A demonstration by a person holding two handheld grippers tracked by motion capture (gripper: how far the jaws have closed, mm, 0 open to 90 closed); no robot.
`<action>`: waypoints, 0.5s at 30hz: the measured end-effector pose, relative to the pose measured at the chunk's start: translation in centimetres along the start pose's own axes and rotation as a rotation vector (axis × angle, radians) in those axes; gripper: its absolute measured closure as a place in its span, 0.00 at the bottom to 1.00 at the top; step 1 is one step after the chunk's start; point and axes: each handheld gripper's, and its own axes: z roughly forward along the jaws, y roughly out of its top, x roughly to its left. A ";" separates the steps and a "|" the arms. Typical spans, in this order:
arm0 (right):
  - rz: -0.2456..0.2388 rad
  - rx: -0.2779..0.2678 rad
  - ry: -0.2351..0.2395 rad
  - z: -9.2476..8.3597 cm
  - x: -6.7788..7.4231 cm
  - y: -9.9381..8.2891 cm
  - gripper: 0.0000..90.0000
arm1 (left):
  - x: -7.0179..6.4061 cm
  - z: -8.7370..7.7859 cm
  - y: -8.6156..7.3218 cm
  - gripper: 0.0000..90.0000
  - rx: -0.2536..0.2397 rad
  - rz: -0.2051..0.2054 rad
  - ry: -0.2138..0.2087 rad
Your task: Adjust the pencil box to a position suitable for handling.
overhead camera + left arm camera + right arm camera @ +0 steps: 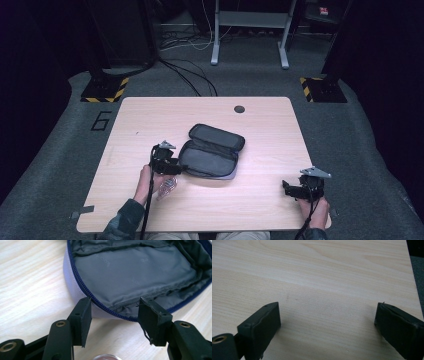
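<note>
A dark zip pouch (212, 150) lies open in the middle of the table, grey lining up and lid folded back. In the left gripper view its blue zipper rim and lavender outer wall (75, 287) curve between my jaws. My left gripper (176, 166) (113, 308) sits at the pouch's near left end, narrowed, with both pad tips against the rim. My right gripper (286, 188) (327, 320) rests low over bare wood near the front right corner, jaws wide apart and nothing between them.
A clear crinkled object (169, 187) lies by the left hand, and its shiny round top (106, 357) shows just below the left jaws. The wooden table (150, 120) has a dark cable hole (239, 109) at the back. Grey carpet surrounds it.
</note>
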 end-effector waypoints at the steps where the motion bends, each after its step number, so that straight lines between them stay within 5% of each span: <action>1: 0.000 0.000 0.000 0.0 0.0 0.0 0.07 | -0.2 0.0 0.0 0.50 0.003 0.002 -0.001; 15: -0.001 0.000 0.000 0.0 0.0 0.0 0.07 | -2.4 0.4 -0.2 0.50 0.006 0.045 -0.071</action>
